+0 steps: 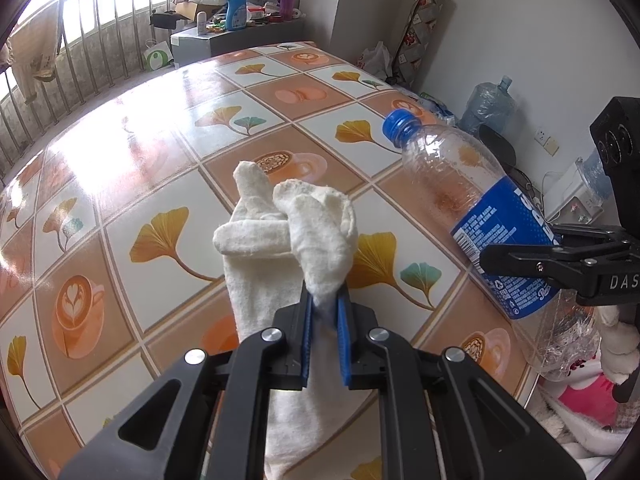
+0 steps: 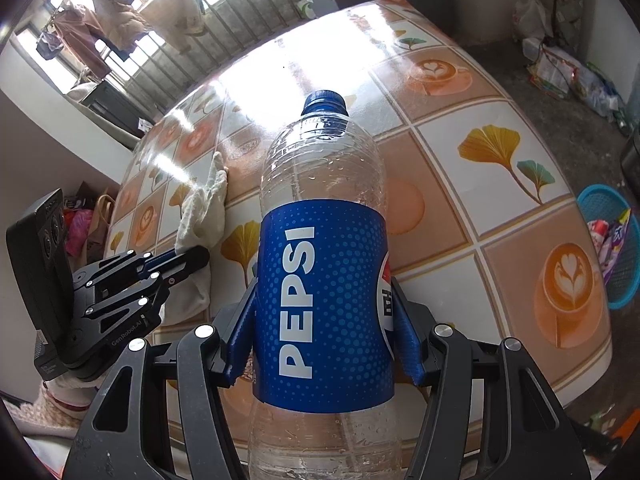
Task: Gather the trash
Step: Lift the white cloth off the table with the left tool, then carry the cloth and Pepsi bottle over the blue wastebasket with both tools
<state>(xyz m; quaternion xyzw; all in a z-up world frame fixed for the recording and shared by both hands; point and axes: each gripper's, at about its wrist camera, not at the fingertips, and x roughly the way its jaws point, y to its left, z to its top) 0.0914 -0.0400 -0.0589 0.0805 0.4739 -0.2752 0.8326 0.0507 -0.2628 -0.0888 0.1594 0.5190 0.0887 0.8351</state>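
My left gripper (image 1: 325, 306) is shut on a crumpled white cloth glove (image 1: 280, 236), pinching a fold of it between the blue pads while the rest lies on the tiled table (image 1: 160, 128). My right gripper (image 2: 324, 316) is shut on an empty clear Pepsi bottle (image 2: 320, 292) with a blue label and blue cap, its pads pressing both sides of the label. In the left wrist view the bottle (image 1: 472, 200) hangs over the table's right edge, held by the right gripper (image 1: 516, 256). In the right wrist view the glove (image 2: 204, 208) and left gripper (image 2: 192, 258) sit at the left.
A blue plastic basket (image 2: 612, 248) with wrappers in it stands on the floor off the table's right side. A cluttered cabinet (image 1: 240, 32) stands beyond the table's far end. Bags, a large water jug (image 1: 488, 100) and soft toys (image 1: 588, 392) crowd the floor by the wall.
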